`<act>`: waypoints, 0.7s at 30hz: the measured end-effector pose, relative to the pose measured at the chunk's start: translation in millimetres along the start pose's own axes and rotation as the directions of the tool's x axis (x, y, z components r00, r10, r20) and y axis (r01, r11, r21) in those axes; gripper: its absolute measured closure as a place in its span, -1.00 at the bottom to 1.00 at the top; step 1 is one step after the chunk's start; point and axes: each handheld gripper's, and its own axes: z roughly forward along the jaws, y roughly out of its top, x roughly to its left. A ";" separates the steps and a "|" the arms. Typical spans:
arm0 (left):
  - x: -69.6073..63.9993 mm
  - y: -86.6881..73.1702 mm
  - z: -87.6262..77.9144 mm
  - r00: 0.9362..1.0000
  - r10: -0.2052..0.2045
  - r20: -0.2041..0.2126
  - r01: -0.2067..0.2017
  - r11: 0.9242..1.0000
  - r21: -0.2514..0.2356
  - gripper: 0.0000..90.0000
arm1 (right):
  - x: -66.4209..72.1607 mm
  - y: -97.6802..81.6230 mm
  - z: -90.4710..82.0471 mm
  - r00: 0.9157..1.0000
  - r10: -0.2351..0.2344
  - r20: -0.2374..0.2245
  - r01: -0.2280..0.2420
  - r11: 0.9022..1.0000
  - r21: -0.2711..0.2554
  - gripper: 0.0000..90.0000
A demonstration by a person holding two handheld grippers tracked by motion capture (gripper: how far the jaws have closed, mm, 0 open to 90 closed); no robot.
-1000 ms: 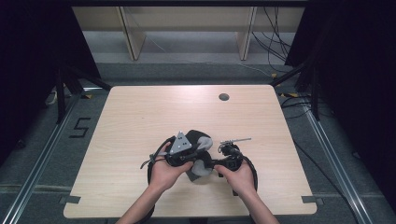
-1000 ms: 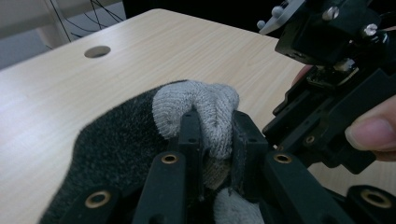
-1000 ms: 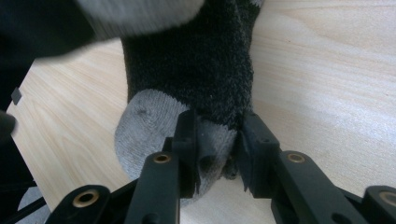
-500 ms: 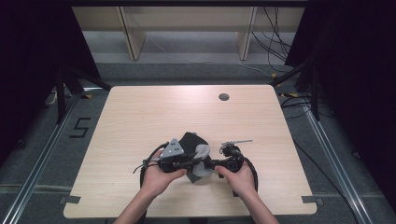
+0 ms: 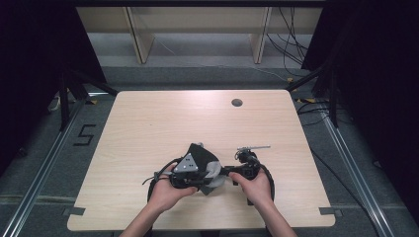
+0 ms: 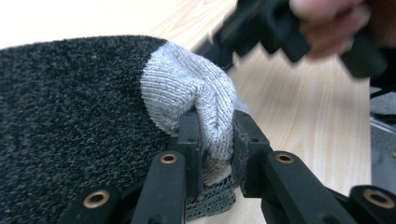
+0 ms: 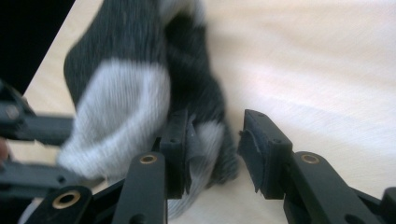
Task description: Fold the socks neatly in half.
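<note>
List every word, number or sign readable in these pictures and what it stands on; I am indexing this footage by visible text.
"5": a black mark on the grey floor, left of the table in the high view.
No readable text, label or brand on the dark grey and light grey sock, on the tongs, or on the tabletop.

- Pale wooden desk (image 5: 148, 128) with a round cable hole (image 5: 236, 102).
- Grey floor (image 5: 39, 168), metal rails (image 5: 351, 163).
- Wooden shelving (image 5: 197, 24) behind; dark surroundings.
</note>
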 end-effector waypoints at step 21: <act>11.2 27.9 -44.3 0.999 -0.042 0.016 0.044 0.986 -0.160 0.16 | 26.3 -7.0 -2.2 0.983 -0.138 0.120 0.137 0.990 0.019 0.41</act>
